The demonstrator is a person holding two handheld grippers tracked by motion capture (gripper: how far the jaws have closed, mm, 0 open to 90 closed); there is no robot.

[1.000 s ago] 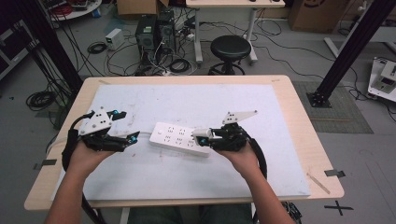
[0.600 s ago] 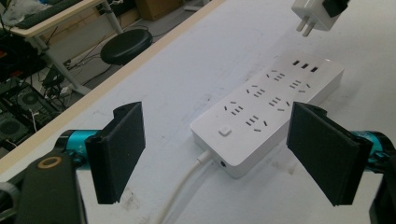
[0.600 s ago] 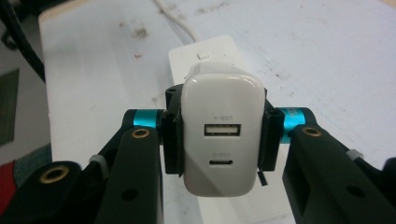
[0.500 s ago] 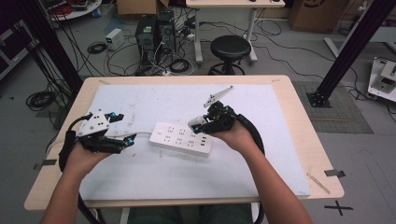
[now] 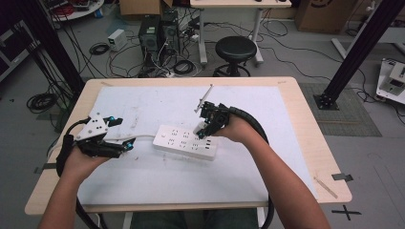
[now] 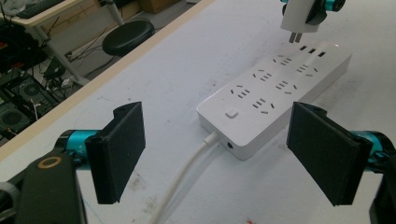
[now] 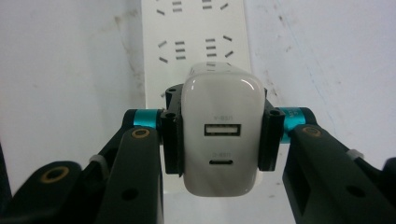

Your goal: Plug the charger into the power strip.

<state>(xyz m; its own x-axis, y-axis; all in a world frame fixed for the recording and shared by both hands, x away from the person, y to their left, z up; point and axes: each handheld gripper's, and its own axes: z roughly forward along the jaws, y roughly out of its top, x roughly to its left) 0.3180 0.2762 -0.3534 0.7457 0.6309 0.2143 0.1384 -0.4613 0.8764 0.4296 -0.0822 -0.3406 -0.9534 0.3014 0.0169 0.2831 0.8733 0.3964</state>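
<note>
The right tool [image 7: 219, 140] clamps a small, rigid, smooth white charger [image 7: 219, 135] by its flat sides, prongs just above the power strip [image 5: 185, 142] on the tabletop [image 5: 296, 143]. The left tool [image 6: 233, 154] gapes empty.

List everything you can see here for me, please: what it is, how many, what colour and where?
power strip: one, white, lying mid-table between the two grippers
strip's cable: one, white, running from the strip's end toward the left gripper
USB charger: one, white, clamped in the right gripper with its prongs just above the strip
table: one, pale wood with a white mat on top
stool: one, black, on the floor beyond the table
computer towers: two, black, on the floor among cables
left gripper: one, black and teal, jaws open, left of the strip
right gripper: one, black and teal, over the strip
</note>
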